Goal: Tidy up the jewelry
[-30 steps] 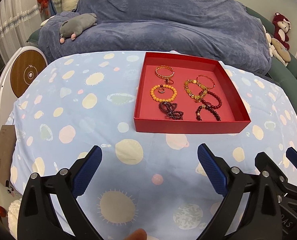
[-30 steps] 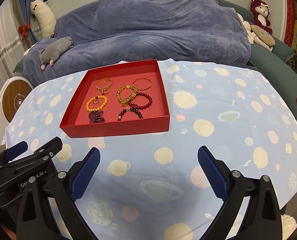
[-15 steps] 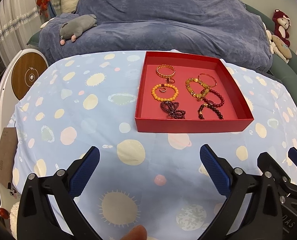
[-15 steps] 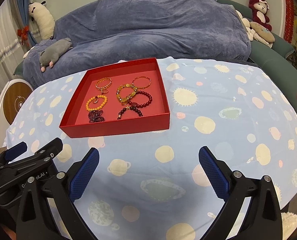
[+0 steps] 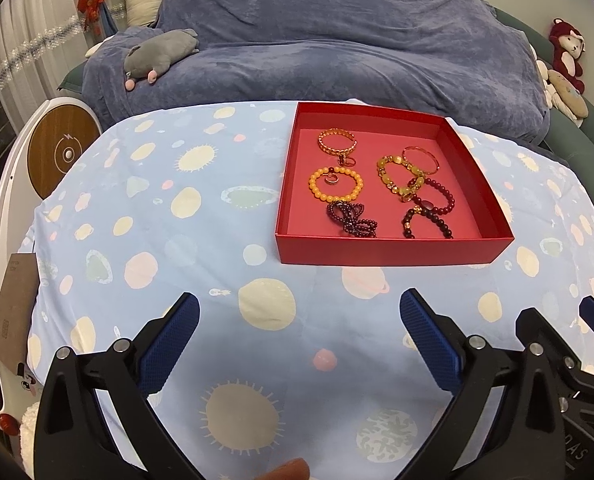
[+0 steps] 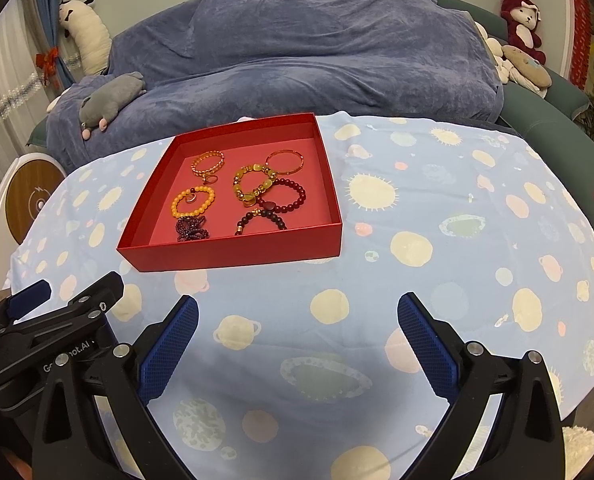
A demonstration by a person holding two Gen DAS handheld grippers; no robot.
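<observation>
Six bracelets: all lie inside the red tray [image 5: 389,254], right of centre in the left wrist view; no jewelry shows on the tablecloth [image 5: 201,216] around it.
Back row: a gold chain bracelet [image 5: 336,141] with a small ring touching its near edge, and a thin gold bangle [image 5: 420,157] to its right.
Middle: an orange bead bracelet [image 5: 335,185] with a ring inside its loop; a yellow stone bracelet [image 5: 400,178] touching the bangle and a dark red bead bracelet [image 5: 436,199].
Front: a twisted garnet strand [image 5: 349,219] and a dark bead bracelet [image 5: 425,224] that meets the red one.
Left gripper [image 5: 299,338]: jaws spread wide, nothing between them, low in the frame over the cloth, well short of the tray.
Right gripper [image 6: 297,338]: likewise spread and empty, lower centre of its own view.
Stage: the scene fits jewelry already gathered in the tray, or pieces there waiting to be sorted; I cannot tell which.
Handling: if a piece is taken, pinching one strand of beads at a free arc should avoid dragging the touching neighbours.
Change: compared with a second ago the tray sits slightly lower and nearer in both views; the bracelets keep their places.
</observation>
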